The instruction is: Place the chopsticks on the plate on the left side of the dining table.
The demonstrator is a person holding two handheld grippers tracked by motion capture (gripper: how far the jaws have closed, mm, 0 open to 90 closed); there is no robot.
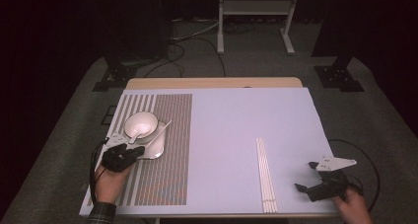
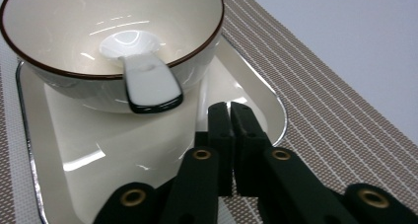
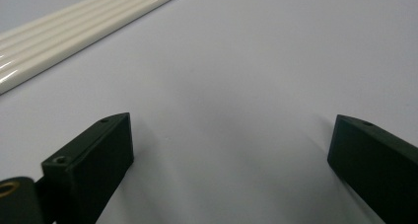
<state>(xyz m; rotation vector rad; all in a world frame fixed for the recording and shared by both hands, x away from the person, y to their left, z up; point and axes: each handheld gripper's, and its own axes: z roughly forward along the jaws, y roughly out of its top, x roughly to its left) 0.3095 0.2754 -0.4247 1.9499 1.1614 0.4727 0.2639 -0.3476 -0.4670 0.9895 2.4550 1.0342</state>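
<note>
Left gripper (image 2: 229,108) closed over plate (image 2: 256,93) rim

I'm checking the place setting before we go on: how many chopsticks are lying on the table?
4, as the ridges in the right gripper view suggest. The chopsticks lie side by side, touching, in one straight row on the bare table, right of the placemat. The high view cannot confirm this.

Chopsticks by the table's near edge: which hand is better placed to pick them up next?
Likely the right. Its tool rests open on the table just beside the chopsticks, with nothing between. The left tool is shut at the plate under the bowl, across the table.
</note>
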